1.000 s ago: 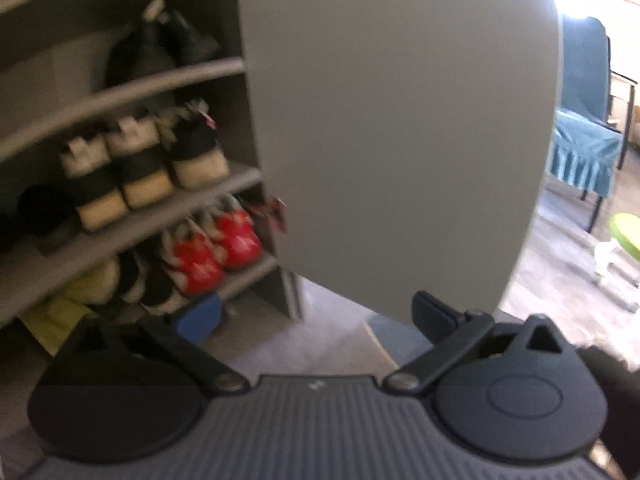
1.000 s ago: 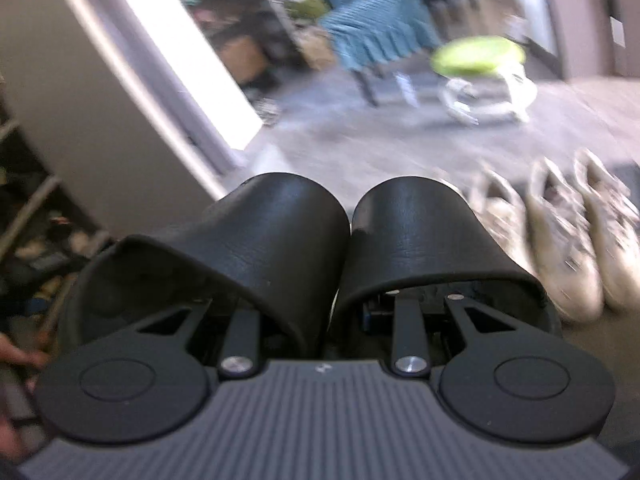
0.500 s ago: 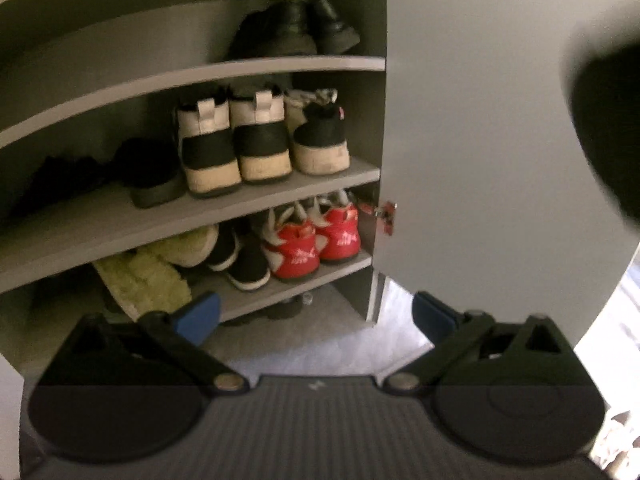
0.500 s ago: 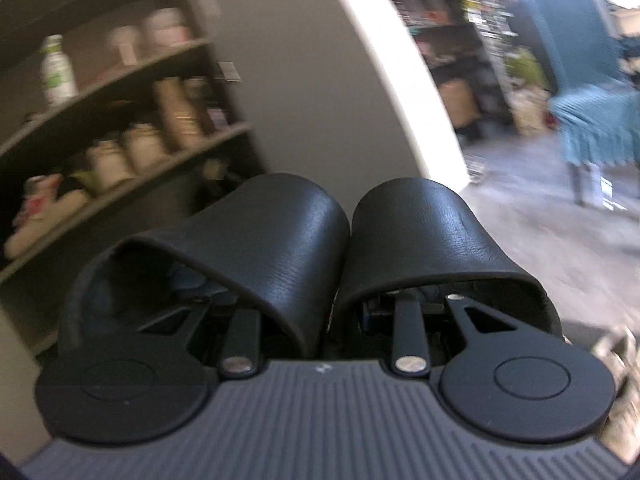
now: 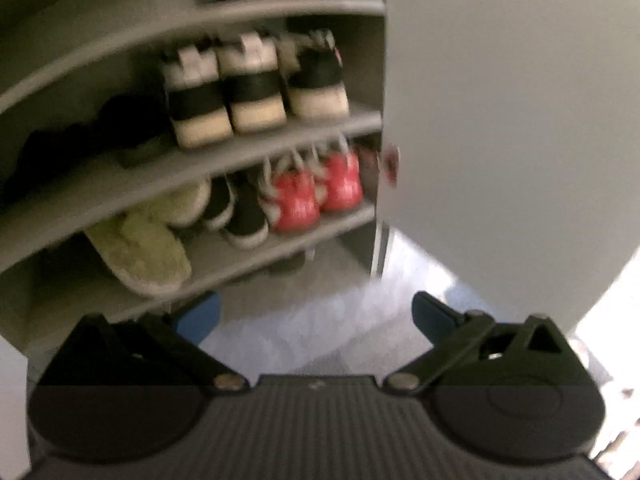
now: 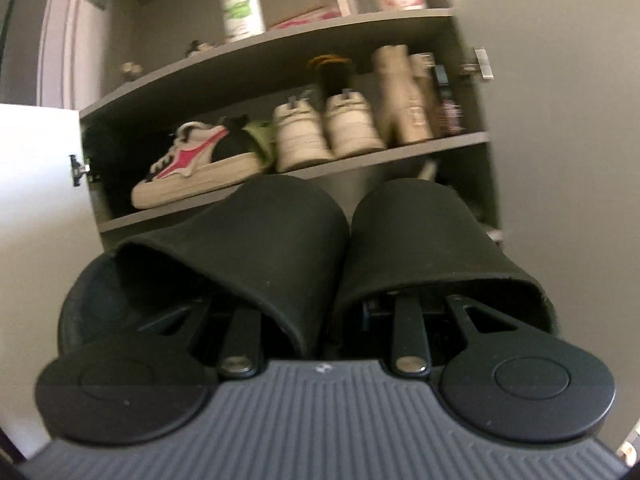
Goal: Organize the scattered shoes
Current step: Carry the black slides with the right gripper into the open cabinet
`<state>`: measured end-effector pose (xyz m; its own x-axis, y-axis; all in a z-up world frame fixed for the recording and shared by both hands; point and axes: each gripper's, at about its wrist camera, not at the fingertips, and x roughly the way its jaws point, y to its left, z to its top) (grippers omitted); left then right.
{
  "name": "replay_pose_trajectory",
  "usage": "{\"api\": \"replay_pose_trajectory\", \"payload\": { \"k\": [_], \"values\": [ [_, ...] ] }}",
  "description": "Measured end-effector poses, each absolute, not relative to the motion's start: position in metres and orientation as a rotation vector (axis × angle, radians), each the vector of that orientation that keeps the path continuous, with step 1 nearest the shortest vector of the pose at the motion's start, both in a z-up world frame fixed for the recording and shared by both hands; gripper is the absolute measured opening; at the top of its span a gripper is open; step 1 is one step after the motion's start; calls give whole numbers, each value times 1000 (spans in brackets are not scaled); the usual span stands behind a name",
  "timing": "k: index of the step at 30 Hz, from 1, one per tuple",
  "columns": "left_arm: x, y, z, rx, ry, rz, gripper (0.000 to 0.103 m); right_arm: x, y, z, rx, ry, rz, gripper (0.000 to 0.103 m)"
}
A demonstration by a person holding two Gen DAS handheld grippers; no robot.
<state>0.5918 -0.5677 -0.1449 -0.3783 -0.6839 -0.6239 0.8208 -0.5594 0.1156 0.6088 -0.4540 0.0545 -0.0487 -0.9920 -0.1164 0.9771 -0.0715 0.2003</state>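
With the pair of black slippers (image 6: 312,248) clamped in the right gripper (image 6: 348,300) before the cabinet (image 6: 472,136), and the left gripper (image 5: 316,312) empty, jaws apart, a free shelf should be chosen and level entry kept.

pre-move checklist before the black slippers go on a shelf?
1. Grip: right gripper clamps both black slippers together: ok.
2. Cupboard door swung open: ok.
3. Left gripper empty, fingers apart: ok.
4. Free spot on the shelf facing the slippers: not ok, white sneakers and boots fill it.
5. Room on the shelf right behind the slippers: cannot tell, slippers block it.
6. Lower shelf beside the red shoes: not ok, crowded.
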Motion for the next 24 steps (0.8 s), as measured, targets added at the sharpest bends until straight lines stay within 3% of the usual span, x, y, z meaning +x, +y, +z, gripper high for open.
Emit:
{"api": "replay_pose_trajectory", "payload": {
  "k": [10, 24],
  "values": [
    [588, -634, -133, 816, 329, -1984, 103, 656, -564, 49, 240, 44, -1557, 31],
    [626, -716, -140, 740, 575, -1868, 103, 679, -680, 38, 235, 142, -1620, 32]
  ]
}}
